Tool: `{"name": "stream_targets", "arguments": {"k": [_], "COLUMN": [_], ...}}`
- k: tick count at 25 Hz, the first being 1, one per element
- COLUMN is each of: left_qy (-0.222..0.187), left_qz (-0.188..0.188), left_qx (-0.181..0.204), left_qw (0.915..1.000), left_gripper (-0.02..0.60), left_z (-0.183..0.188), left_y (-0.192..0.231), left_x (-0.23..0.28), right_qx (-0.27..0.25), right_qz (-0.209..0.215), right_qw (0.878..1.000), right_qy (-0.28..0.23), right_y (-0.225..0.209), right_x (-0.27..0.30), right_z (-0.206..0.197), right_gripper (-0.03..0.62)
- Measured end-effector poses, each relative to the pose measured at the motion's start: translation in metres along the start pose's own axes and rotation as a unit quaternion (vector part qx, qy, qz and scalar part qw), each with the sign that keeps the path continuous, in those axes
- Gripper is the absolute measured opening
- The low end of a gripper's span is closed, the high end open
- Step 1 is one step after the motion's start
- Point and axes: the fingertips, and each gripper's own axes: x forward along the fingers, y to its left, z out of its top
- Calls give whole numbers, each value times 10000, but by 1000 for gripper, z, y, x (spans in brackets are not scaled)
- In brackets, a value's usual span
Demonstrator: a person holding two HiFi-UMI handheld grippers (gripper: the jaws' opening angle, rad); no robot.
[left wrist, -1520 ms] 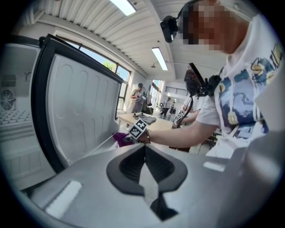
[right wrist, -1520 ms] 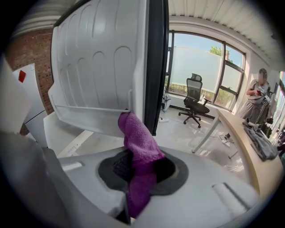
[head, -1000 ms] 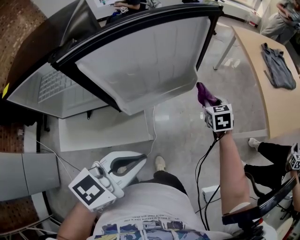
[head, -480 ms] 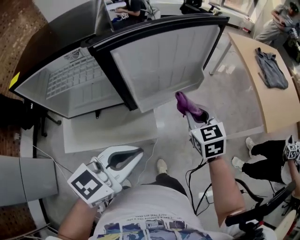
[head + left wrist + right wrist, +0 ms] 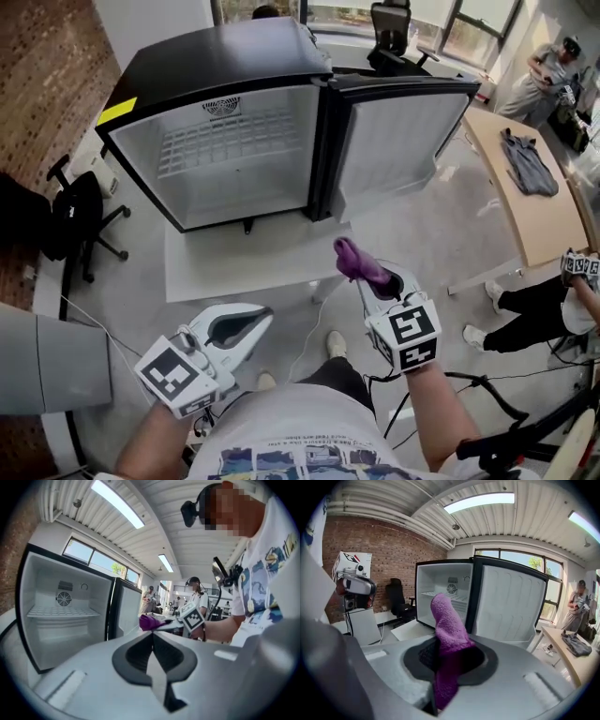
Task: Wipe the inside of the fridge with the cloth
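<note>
One purple cloth [image 5: 353,260], pinched upright in the right tool [image 5: 372,277], well short of the fridge [image 5: 234,178], whose door [image 5: 394,141] now stands swung fully right (interior exposed, wiping not begun); left tool [image 5: 263,319] closed, empty.

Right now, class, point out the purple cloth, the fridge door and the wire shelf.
purple cloth [image 5: 359,262]: head view, middle of its free end.
fridge door [image 5: 398,150]: head view, white inner panel.
wire shelf [image 5: 230,141]: head view, middle of the grid.
</note>
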Motion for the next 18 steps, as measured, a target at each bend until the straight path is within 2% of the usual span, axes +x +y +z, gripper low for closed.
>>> {"name": "stream_targets", "arguments": {"k": [6, 9, 18], "left_qy": [187, 284, 263], "left_qz": [-199, -179, -1], "left_qx": [121, 123, 130], "left_qw": [9996, 9994, 9996], "left_gripper": [5, 5, 5], "left_z": [-32, -46, -48], "left_y": [-8, -11, -49], "left_x": [-63, -83, -88], "right_qx": [272, 174, -140], "right_qz": [-7, 36, 413], "right_qw": [9996, 9998, 9981], "right_qy": [-80, -23, -435], "right_y": [75, 102, 131], "right_x": [-34, -48, -89], "right_z": [7, 7, 19], "right_gripper": [64, 64, 64]}}
